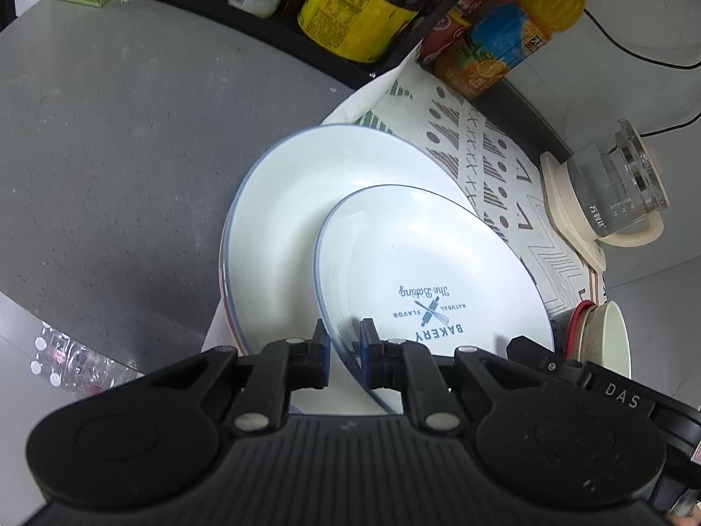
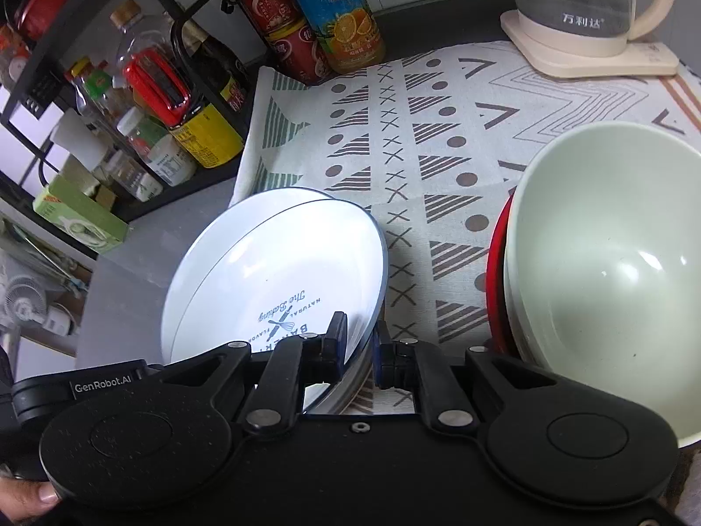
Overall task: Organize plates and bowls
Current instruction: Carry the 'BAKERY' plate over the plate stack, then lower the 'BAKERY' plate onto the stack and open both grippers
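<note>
A white blue-rimmed plate printed "BAKERY" is held tilted over a larger white plate that tops a short stack. My left gripper is shut on the near left rim of the printed plate. My right gripper is shut on the near right rim of the same plate, with the larger plate showing behind it. A pale green bowl sits nested in a red bowl at the right, also seen in the left wrist view.
A patterned cloth covers the grey counter. A glass kettle on a cream base stands at the back right. An orange juice bottle, red cans and a black rack of condiment bottles line the back.
</note>
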A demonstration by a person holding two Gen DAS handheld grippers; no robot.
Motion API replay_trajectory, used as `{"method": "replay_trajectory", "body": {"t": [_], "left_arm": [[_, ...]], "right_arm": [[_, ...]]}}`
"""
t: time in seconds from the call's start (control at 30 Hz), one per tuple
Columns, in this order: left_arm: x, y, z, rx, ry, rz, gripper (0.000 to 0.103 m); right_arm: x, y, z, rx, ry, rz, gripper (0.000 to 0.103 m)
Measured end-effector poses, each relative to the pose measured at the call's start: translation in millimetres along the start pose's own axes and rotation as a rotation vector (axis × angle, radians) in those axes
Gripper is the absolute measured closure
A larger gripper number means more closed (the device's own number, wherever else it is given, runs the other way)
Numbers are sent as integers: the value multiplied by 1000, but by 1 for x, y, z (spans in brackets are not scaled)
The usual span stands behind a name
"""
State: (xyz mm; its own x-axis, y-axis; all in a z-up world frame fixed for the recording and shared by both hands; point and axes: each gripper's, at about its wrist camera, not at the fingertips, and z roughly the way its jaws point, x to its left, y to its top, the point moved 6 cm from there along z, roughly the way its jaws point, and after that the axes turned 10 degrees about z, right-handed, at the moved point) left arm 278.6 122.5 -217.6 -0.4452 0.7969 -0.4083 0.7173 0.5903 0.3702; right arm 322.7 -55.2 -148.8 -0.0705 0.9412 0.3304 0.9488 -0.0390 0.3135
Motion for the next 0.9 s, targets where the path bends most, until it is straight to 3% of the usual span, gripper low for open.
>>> {"method": "replay_trajectory", "body": {"t": [0.3, 0.37, 0.5, 0.57, 0.63, 0.7, 0.9], "left_arm": [[5, 1, 5, 23, 21, -17, 90], [7, 6, -3, -3, 63, -12, 88], [13, 18, -22, -62, 77, -23, 85], [14, 24, -28, -87, 106, -11, 76], [17, 30, -31, -108, 137, -2, 54], [24, 33, -29, -110, 164, -24, 45], [37, 26, -7, -57, 191, -48, 44]], "right_arm": [[4, -2, 11, 3, -73, -51, 94], [5, -3, 14, 6, -81, -54, 94], [6, -3, 16, 4, -90, -63, 94], [5, -2, 18, 6, -91, -64, 94], [5, -1, 19, 5, -91, -64, 93], [6, -1, 20, 1, -100, -74, 93], [12, -3, 25, -23, -148, -123, 89]]}}
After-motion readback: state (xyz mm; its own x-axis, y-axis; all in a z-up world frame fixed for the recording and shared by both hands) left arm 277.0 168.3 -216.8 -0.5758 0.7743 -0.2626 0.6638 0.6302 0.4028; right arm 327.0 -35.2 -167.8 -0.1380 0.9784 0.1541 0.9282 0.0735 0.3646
